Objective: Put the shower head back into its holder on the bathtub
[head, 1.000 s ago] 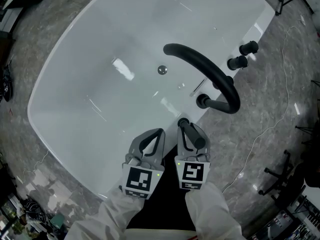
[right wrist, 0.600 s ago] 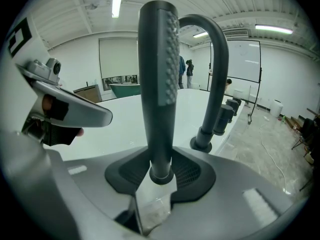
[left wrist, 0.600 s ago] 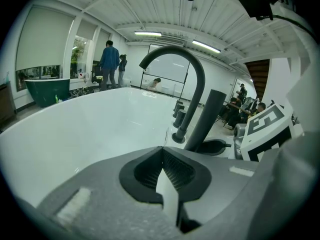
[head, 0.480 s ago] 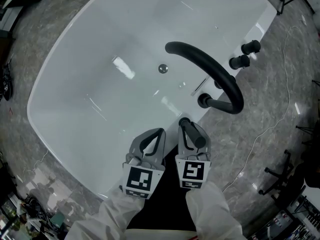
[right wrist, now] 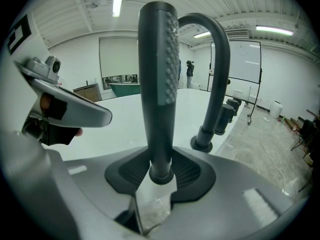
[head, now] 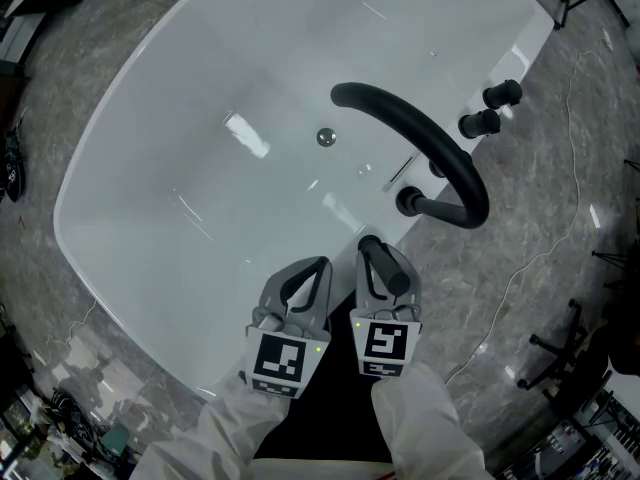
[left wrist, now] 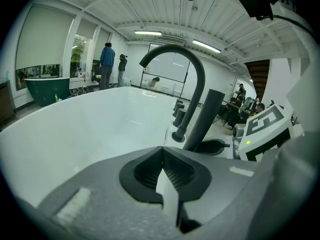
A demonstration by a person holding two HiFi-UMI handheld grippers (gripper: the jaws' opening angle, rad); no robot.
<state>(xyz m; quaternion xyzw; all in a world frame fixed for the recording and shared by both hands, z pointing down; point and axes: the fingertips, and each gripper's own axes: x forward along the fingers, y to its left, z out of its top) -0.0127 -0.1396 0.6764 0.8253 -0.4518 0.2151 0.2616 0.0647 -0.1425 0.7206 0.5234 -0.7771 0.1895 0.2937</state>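
The shower head [head: 384,267] is a slim black stick. It stands upright at the near rim of the white bathtub [head: 130,168], and my right gripper [head: 372,254] is shut on its lower end. In the right gripper view the shower head [right wrist: 157,84] rises from between the jaws of the right gripper [right wrist: 161,176], its nozzle dots facing right. Whether its foot sits in a holder is hidden. My left gripper [head: 311,268] hangs just left of it, over the tub's edge. The jaws of the left gripper [left wrist: 162,151] meet at the tips with nothing between them. The shower head [left wrist: 204,119] shows to its right.
A black arched faucet spout [head: 420,138] rises from its base [head: 408,202] on the rim beyond the shower head. Two black knobs [head: 490,108] stand farther along the rim. A drain [head: 325,138] sits in the tub floor. A thin cable [head: 520,268] lies on the marble floor at the right.
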